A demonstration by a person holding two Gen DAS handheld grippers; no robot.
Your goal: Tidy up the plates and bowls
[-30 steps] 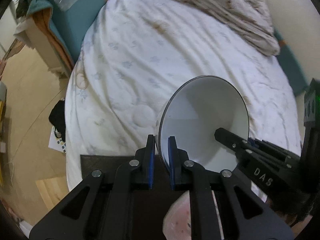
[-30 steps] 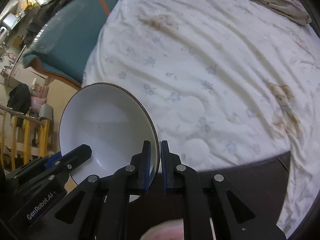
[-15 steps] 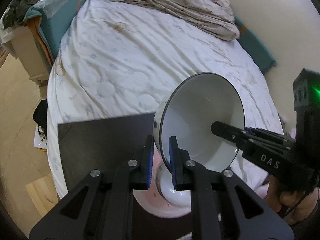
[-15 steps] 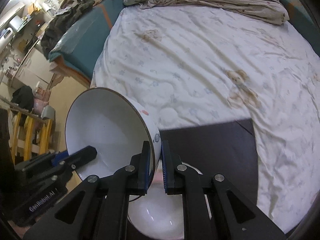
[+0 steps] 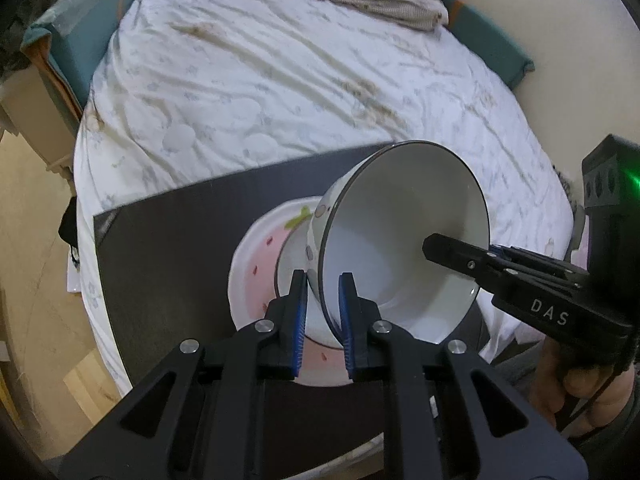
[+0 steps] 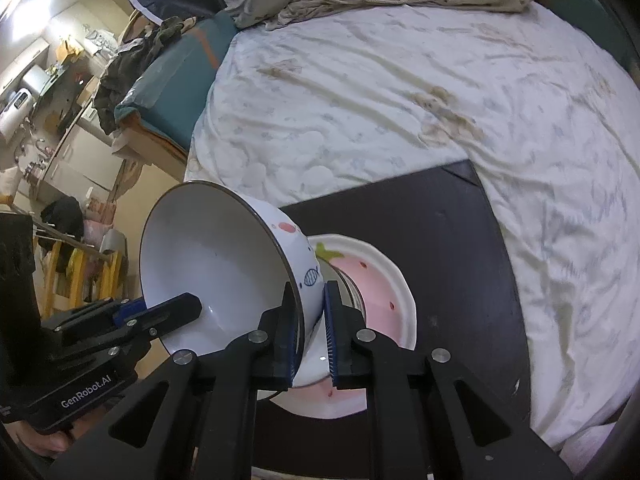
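Two sets of blue-padded fingers are pinching the rim of one white bowl (image 5: 404, 240) from opposite sides. The left gripper (image 5: 323, 320) is clamping the near wall of the rim, one finger inside the bowl and one outside against its spotted outer face. The right gripper (image 6: 311, 328) is doing the same at the opposite edge, with the fish-and-dot pattern showing just beyond its outer finger. Each gripper is showing in the other's view, reaching in from the side, with a bare hand (image 5: 592, 392) gripping the right handle. The bowl is tilting steeply, its mouth facing back toward the cameras, hanging just above a pink-and-white strawberry plate (image 6: 384, 292) directly ahead of the fingers. That plate is lying on a dark board (image 5: 168, 264) spread over the quilted bed (image 5: 280, 80). Compared with half a second ago, both grippers are pitching further down: more of the plate and board is coming into sight beneath the bowl, and the bowl is sitting closer over the plate.
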